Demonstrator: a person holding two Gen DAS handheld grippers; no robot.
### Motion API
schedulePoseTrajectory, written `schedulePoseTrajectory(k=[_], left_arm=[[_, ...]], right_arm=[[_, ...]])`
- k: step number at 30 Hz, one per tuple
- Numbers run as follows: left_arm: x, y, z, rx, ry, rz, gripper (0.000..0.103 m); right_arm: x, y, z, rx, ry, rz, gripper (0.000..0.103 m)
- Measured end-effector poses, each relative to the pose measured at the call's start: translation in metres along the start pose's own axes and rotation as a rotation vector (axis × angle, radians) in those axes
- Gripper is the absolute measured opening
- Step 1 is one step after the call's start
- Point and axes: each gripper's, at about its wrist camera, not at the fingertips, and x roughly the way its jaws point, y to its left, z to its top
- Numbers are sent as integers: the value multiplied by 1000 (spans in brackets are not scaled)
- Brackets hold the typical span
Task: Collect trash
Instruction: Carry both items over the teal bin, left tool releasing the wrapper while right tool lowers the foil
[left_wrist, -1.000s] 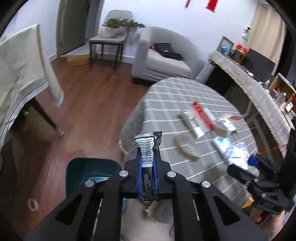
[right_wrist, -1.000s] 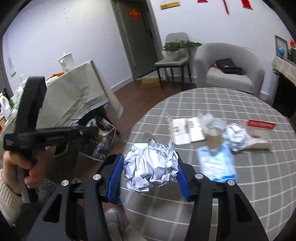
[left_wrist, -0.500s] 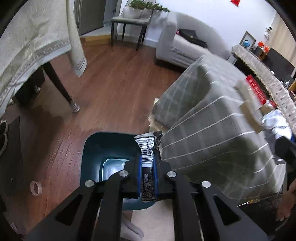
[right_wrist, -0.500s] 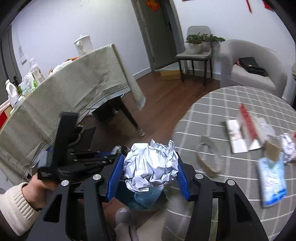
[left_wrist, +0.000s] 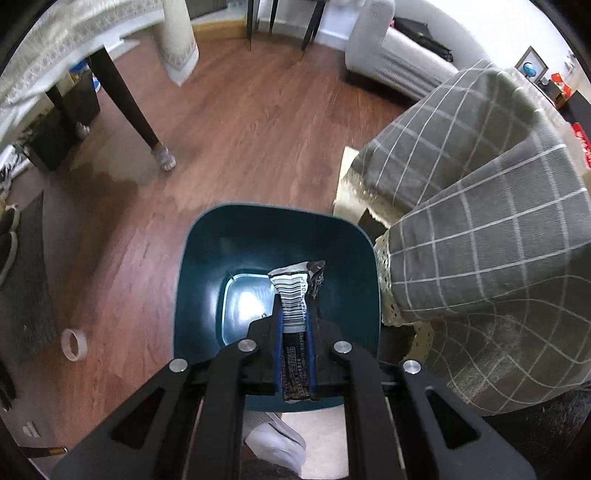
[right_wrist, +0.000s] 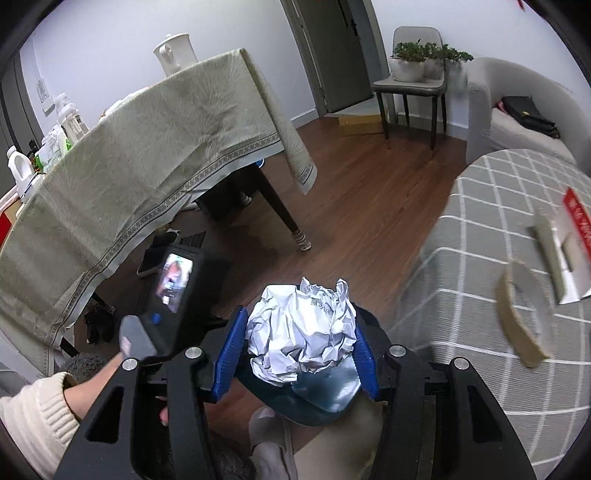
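**Room around the bin**

The teal bin (left_wrist: 207, 280) sits open-topped on the wood floor (left_wrist: 240, 129), nothing across its mouth, so straight down is free. Its right side is tight: the checked tablecloth (left_wrist: 480, 258) hangs just beside the rim. The left side has open floor, with only a tape roll (left_wrist: 75, 344) lying near. Further out a dark table leg (left_wrist: 125, 103) and a pale hanging cloth (right_wrist: 147, 166) block that way. On the round table, a cardboard ring (right_wrist: 517, 325) and flat packaging (right_wrist: 569, 254) lie near its edge.
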Motion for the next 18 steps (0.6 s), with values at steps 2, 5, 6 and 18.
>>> schedulePoseTrajectory(k=[2, 5, 6, 18], left_arm=[[9, 2, -1, -2, 27, 3, 12], [14, 6, -4, 0, 30, 5, 15], [13, 8, -4, 1, 26, 2, 18], [-70, 40, -9, -20, -202, 67, 52]], right_arm=[[6, 3, 0, -2, 8, 4, 54], [13, 3, 1, 3, 20, 4, 54], [16, 2, 1, 6, 24, 3, 54], [47, 9, -3, -6, 77, -16, 54]])
